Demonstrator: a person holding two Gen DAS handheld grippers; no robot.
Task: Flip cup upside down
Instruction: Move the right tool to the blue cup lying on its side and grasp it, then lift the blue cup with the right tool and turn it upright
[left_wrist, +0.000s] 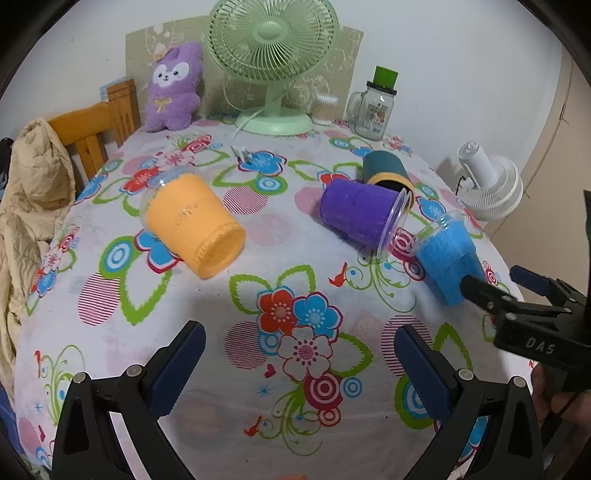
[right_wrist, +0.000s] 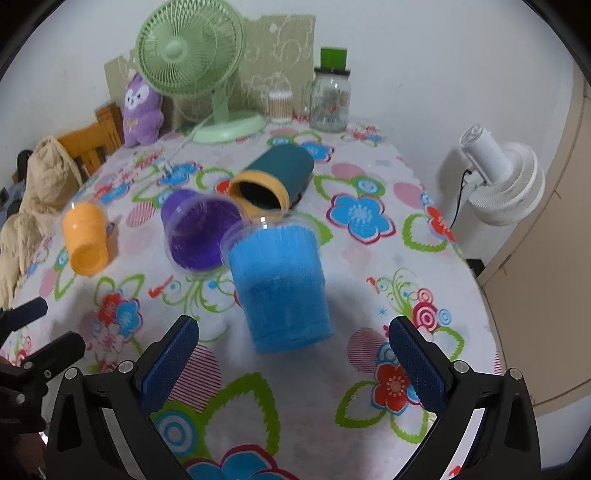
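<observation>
Several cups lie on their sides on the flowered tablecloth. An orange cup lies at the left, a purple cup and a dark teal cup with a yellow rim in the middle, a blue cup at the right. In the right wrist view the blue cup lies just ahead of my open right gripper, base toward it, with the purple cup, teal cup and orange cup beyond. My left gripper is open and empty over the cloth. The right gripper shows beside the blue cup.
A green desk fan, a purple plush toy, a glass jar with a green top and a cotton-swab tub stand at the table's back. A white fan stands off the right edge. A wooden chair with a beige jacket is at the left.
</observation>
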